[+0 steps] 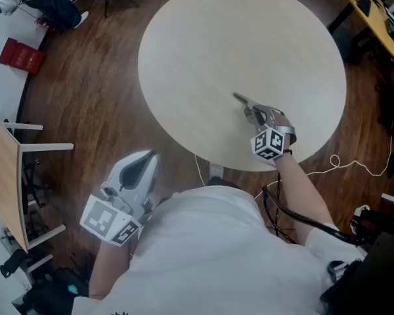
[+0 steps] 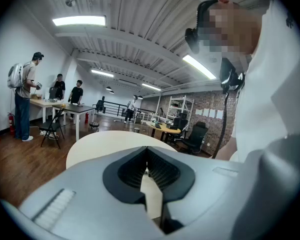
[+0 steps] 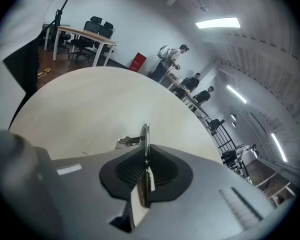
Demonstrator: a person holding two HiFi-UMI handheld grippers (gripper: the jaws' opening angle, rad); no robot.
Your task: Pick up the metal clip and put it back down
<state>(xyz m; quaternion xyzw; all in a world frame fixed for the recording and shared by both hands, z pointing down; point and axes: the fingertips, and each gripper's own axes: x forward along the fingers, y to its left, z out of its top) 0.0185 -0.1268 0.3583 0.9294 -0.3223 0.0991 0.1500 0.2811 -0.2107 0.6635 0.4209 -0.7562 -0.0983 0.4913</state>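
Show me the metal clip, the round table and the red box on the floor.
metal clip [image 3: 146, 135], right gripper view, its upright metal edge.
round table [image 1: 203, 44], head view, bare top.
red box [image 1: 21, 56], head view, its top face.

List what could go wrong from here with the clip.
1. The right gripper pinches the clip by a thin metal edge, so it may twist or slip out.
2. The grip sits fairly near the edge of the table. If released carelessly, the clip might bounce off onto the floor.
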